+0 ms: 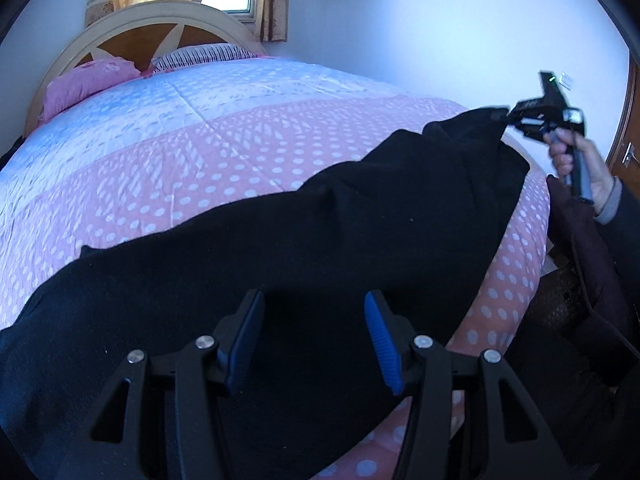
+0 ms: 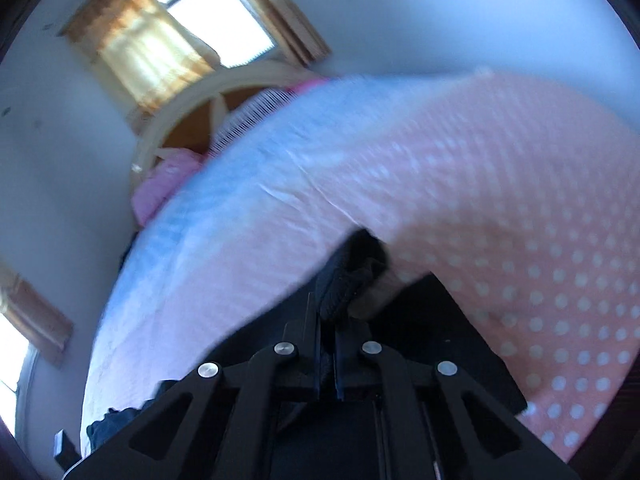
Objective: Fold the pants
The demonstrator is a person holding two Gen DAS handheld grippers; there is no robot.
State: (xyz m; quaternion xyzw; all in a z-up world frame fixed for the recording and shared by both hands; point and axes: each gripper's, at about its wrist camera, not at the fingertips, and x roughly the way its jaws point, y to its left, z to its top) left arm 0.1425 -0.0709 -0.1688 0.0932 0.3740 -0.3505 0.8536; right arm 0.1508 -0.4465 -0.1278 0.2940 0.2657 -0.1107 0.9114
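Dark, soft fleece pants (image 1: 320, 220) lie stretched across my pink polka-dot quilt (image 1: 180, 168). My left gripper (image 1: 314, 336) gapes above them; my right gripper (image 2: 328, 352) pinches one lifted end.

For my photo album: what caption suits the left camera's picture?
Open left gripper above black pants on a dotted bedspread; right gripper lifts one end.

Left wrist cam sits low over the black pants (image 1: 300, 240), facing up the bed (image 1: 160, 152) toward headboard (image 1: 132, 36) upper left. Right wrist cam tilted, blurry, v. close to fabric. Both share quilt, headboard, curtained window (image 2: 160, 40).
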